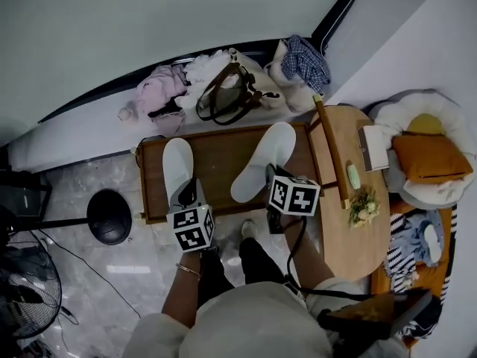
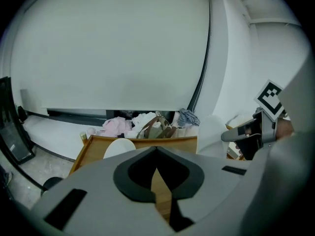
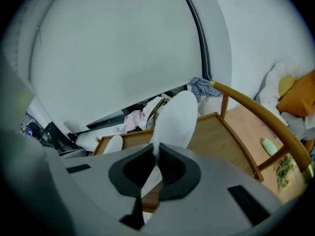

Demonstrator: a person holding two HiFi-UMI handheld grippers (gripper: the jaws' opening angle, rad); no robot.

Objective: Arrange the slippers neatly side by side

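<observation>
The long wooden counter (image 1: pixel 220 159) is carrying both white slippers, and they are lying well apart on it. The left slipper (image 1: pixel 177 166) is lying near the counter's left end, its long axis pointing almost straight away from the person. The right slipper (image 1: pixel 262 161) is lying at a slant, its toe leaning off to the right and its heel toward the person, so the pair is not parallel yet.

The right gripper (image 1: pixel 271 174) is sitting at that heel end. In its own view its jaws are pressing together on the slipper's thin white edge, and the slipper is stretching away from them (toe farthest off). The left gripper (image 1: pixel 188 194) is hovering just behind the left slipper's heel, its jaws pressed together on nothing, with bare wood showing past them.

The right gripper is the nearer one, so the coming move probably calls for swinging the slanted toe leftward and sliding that slipper toward its mate.

No brand or lettering is readable anywhere; the cubes on the grippers are showing only black-and-white square markers.
</observation>
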